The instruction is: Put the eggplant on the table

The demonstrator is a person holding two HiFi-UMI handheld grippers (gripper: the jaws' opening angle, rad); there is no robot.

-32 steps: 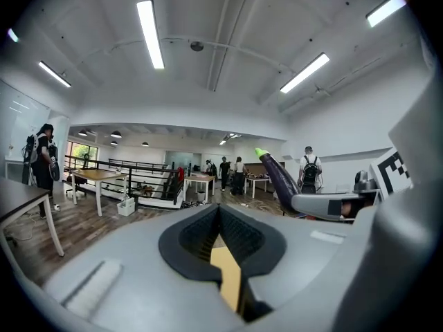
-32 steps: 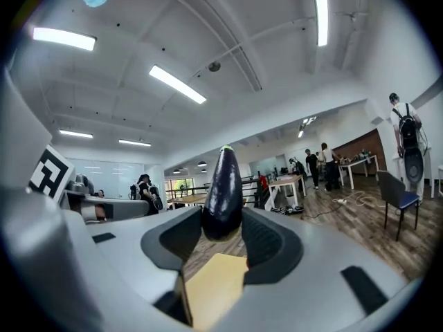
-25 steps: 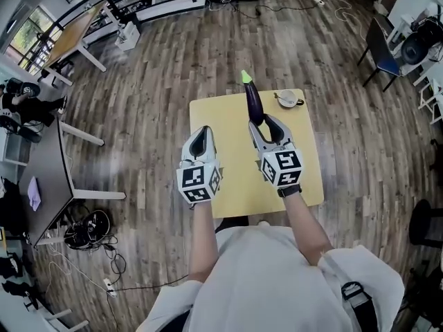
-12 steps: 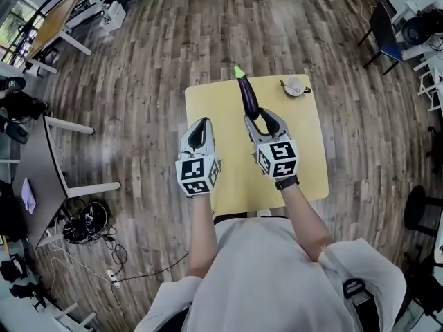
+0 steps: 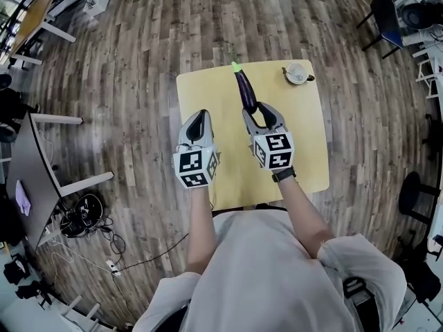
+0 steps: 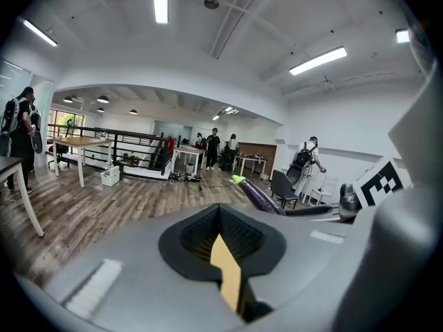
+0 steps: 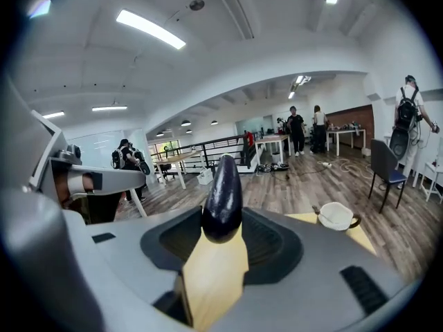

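Clamping the blunt, rounded end of the eggplant [image 5: 246, 92], the right gripper [image 5: 257, 111] held it out above the far half of the yellow table [image 5: 208, 92]. The eggplant was long, slim and glossy dark purple, nearly black, with a bright green stem cap at the tip that pointed away from the person, close to the table's far edge. Whether it touched the tabletop could not be told. The left gripper [image 5: 201, 115] hung beside it over the table's left part, jaws drawn together on nothing. A white cup [image 5: 296, 73] sat near the far right corner.
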